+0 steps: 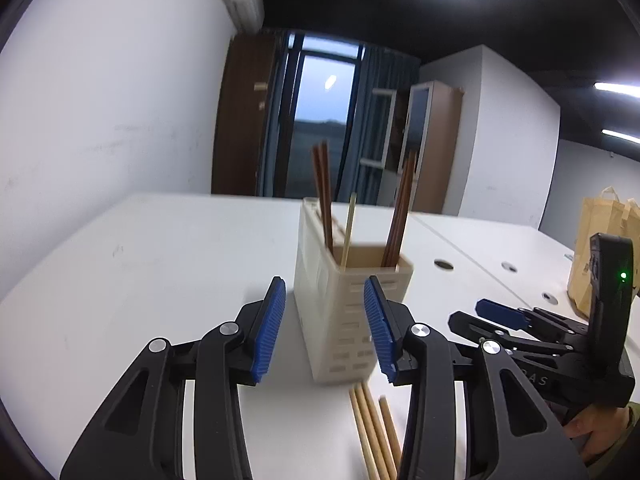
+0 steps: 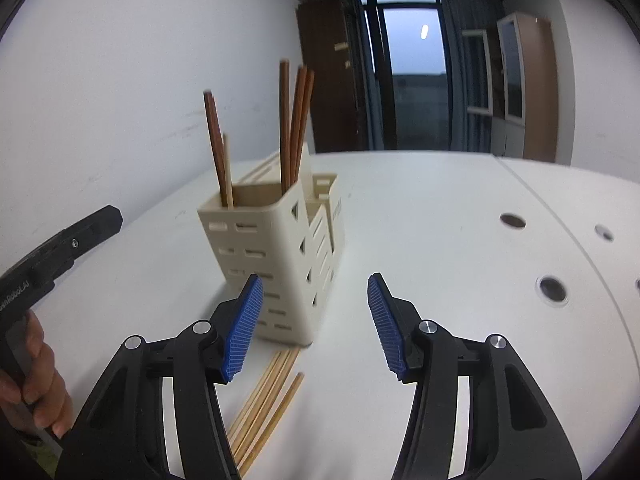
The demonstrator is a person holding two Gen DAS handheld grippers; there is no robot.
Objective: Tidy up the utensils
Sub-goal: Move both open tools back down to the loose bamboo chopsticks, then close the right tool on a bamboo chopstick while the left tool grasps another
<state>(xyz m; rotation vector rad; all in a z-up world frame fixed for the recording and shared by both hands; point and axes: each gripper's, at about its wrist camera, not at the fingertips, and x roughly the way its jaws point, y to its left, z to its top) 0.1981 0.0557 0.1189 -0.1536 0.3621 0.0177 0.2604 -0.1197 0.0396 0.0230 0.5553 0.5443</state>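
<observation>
Chopsticks (image 2: 264,400) lie loose before the holder (image 2: 280,248). Both grippers, left (image 1: 324,328) and right (image 2: 316,324), stand part-open, empty. Pinch one stick near its middle, I judge.

Utensil holder (image 2: 276,248): cream plastic, matt, slotted walls.
Dark chopsticks (image 2: 294,120): reddish-brown wood, smooth.
Pale chopsticks (image 2: 264,404): light bamboo-like wood, matt.
Table (image 2: 440,216): white, smooth, faint sheen.
Gripper pads (image 1: 270,328): blue, ribbed, rubbery look; arms black matt plastic, metal pins.
Bag (image 1: 600,240): tan paper.
</observation>
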